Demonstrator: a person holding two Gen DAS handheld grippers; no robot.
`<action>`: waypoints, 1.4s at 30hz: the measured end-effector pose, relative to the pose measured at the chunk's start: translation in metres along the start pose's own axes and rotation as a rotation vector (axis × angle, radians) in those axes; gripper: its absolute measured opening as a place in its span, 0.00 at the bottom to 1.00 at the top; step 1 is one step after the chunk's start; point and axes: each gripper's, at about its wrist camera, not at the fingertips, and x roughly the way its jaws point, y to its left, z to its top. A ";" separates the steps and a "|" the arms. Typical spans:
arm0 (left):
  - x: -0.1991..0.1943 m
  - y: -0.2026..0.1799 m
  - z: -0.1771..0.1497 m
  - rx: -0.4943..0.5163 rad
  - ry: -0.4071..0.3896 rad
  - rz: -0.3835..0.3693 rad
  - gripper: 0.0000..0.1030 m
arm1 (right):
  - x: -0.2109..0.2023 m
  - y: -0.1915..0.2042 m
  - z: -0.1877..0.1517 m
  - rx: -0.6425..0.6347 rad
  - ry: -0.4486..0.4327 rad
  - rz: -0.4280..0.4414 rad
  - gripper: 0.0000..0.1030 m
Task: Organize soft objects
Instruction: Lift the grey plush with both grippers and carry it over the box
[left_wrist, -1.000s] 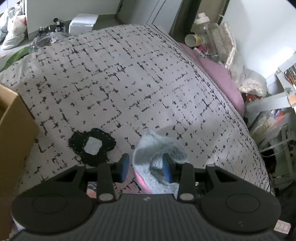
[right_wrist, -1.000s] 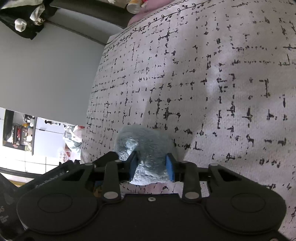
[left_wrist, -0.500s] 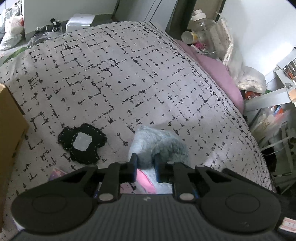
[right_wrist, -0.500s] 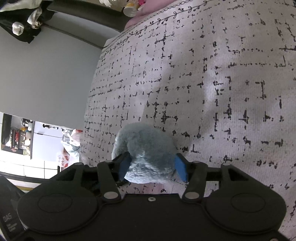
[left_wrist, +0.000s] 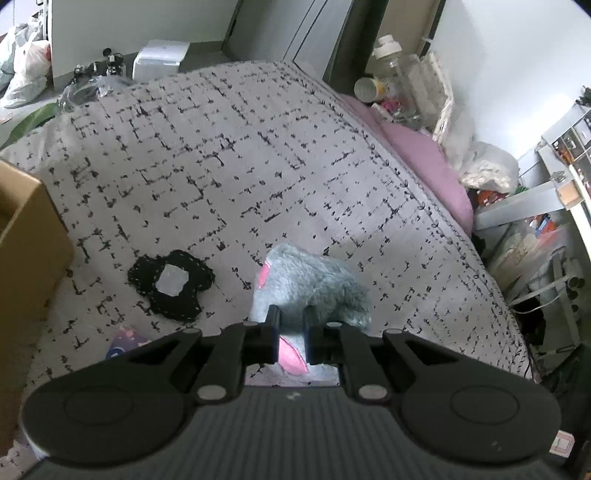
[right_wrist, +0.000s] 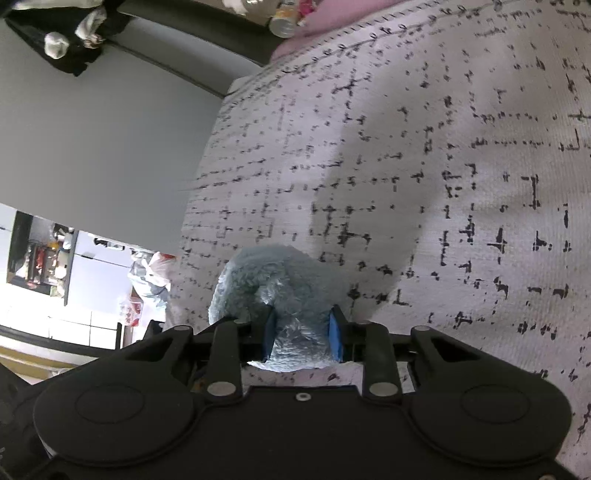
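- Since a second ago, the left gripper (left_wrist: 289, 334) has closed from wide to a narrow pinch on the plush toy (left_wrist: 314, 284).
- The right gripper (right_wrist: 301, 334) reopened, then just closed, squeezing the toy (grey, pink-eared) above the bed (left_wrist: 229, 155).

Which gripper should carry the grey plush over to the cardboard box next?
Left, probably. The left gripper is shut on the grey plush, and the cardboard box sits on its side. The right gripper also pinches it.
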 end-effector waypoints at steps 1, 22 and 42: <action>-0.004 0.000 0.000 0.001 -0.009 -0.003 0.11 | -0.003 0.003 -0.001 -0.010 -0.005 0.007 0.27; -0.088 0.027 -0.009 -0.020 -0.151 -0.014 0.11 | -0.028 0.057 -0.037 -0.147 -0.028 0.136 0.27; -0.137 0.077 -0.004 -0.071 -0.210 -0.013 0.11 | -0.019 0.114 -0.077 -0.300 -0.036 0.200 0.27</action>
